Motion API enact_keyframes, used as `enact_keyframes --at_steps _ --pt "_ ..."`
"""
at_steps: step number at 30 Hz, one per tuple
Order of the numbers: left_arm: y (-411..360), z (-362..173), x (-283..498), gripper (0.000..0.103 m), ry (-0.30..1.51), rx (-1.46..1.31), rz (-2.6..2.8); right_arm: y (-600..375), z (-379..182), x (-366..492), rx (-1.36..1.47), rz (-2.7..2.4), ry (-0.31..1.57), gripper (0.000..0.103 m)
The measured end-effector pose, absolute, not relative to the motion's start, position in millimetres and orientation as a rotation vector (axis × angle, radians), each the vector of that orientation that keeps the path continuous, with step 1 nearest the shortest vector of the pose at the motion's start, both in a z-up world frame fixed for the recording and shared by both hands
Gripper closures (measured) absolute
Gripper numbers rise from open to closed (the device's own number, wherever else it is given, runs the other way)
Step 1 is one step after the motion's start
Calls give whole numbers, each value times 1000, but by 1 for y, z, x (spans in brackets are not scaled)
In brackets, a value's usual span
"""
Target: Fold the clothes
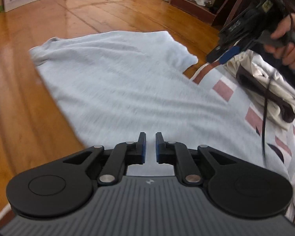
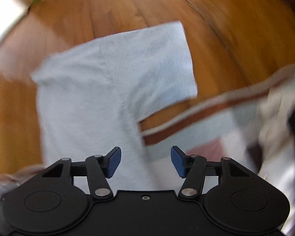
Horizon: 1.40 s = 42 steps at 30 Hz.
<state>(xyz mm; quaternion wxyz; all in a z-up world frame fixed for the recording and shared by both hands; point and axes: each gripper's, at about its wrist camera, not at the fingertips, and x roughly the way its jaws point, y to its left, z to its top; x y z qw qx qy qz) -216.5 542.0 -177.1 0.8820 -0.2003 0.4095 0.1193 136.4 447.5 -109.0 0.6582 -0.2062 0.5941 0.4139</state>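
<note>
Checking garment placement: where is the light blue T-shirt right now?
The light blue T-shirt lies flat on the wooden floor, its lower part overlapping the patterned blanket at right.

The left gripper (image 1: 150, 145) has its two fingers (image 1: 142, 147) drawn close together, with only a narrow slit between the blue pads, and nothing can be seen caught between them. It is held low and points forward, tilted slightly down. The right gripper (image 2: 145, 162) has its fingers (image 2: 114, 162) spread wide apart and they hold nothing; it looks downward, and its own view is blurred. In the left wrist view the right gripper shows at the upper right, held up and angled down to the left, with the person's hand (image 1: 287, 43) wrapped around its handle, fingers curled over the grip.
</note>
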Motion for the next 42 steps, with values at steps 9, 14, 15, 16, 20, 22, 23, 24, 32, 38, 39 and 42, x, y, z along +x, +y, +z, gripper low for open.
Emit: enact_keyframes --at_steps 9,14,15,16,20,22,23,24,32,38,39,42 --pt "578 -204 -209 93 1026 -385 419 427 -177 194 80 934 1432 41" --pt "596 -190 -207 91 975 -373 505 438 -178 204 -189 842 1171 41" --pt "602 -186 -206 88 934 -426 470 438 -180 206 -165 853 1178 41" --pt "607 -183 -204 85 892 -478 435 437 -184 210 -111 863 1209 41" --pt "615 -183 -177 83 820 -546 359 439 -190 209 6 923 1227 21" --pt "615 -190 -156 83 809 -556 339 445 -193 200 -7 984 1174 53" --pt "616 -195 -149 83 812 -576 331 450 -198 195 -23 1028 1170 76" --pt "616 -199 -142 83 816 -594 324 456 -202 194 -37 1054 1159 90" --pt "606 -220 -130 83 895 -560 350 451 -185 198 -66 1071 1014 92" --pt "616 -223 -139 83 861 -679 373 452 -189 201 -22 1054 1029 92" --pt "616 -222 -141 83 834 -684 367 454 -187 198 -9 1053 1019 92" --pt "615 -221 -148 73 715 -702 319 470 -167 170 -101 1130 883 92"
